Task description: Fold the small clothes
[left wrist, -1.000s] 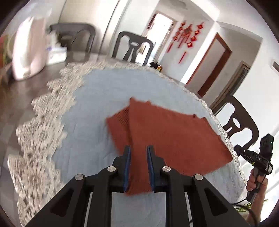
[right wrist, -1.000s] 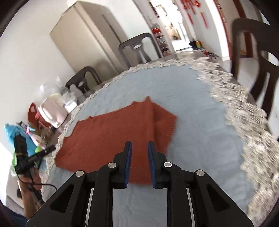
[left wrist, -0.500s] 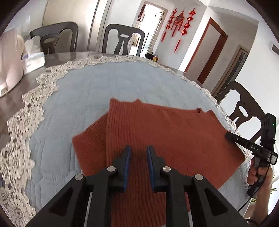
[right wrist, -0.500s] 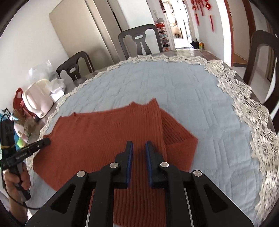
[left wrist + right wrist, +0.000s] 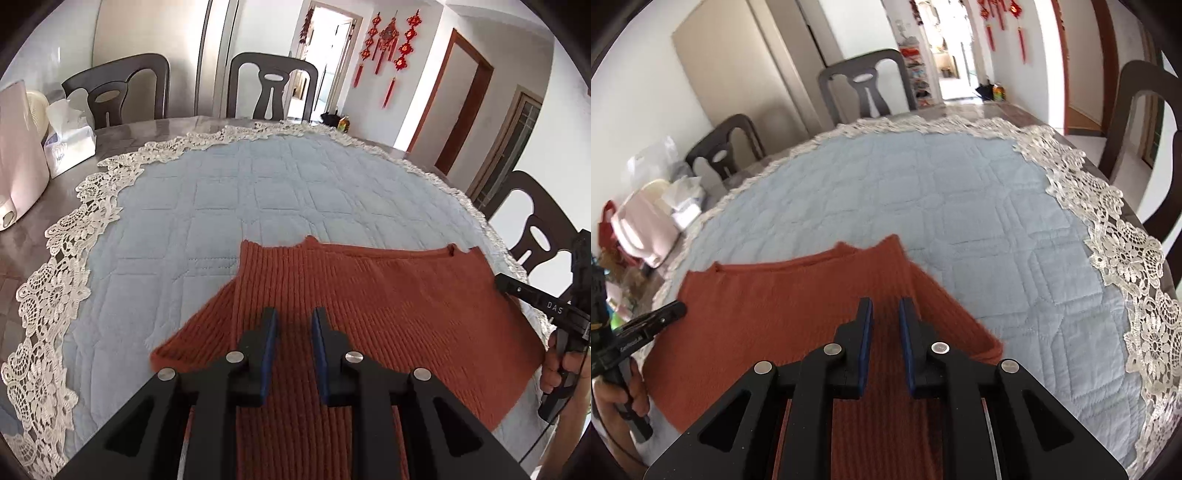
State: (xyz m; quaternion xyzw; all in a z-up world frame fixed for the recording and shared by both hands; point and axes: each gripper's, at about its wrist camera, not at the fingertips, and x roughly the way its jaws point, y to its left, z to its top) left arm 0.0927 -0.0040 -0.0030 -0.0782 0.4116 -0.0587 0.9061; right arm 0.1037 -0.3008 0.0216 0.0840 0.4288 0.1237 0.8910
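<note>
Sweater [image 5: 388,306], a rust-red ribbed knit, lies flat on the quilted surface [image 5: 258,192] toward 6 o'clock, neckline facing 12. Its body is turned in over both sleeves, which narrows the piece: left sleeve [image 5: 199,332] shows at 9, right sleeve [image 5: 956,317] at 3. Left claw [image 5: 293,325] and right claw [image 5: 886,317] stand nearly closed, each apparently pinching the near hem. Judged purpose: to carry the hem evenly toward 12.

Rust ribbed-knit sweater [image 5: 388,317], matt, lies on a quilted blue cloth [image 5: 258,192] edged in white lace; counter [image 5: 122,136] glossy.
</note>
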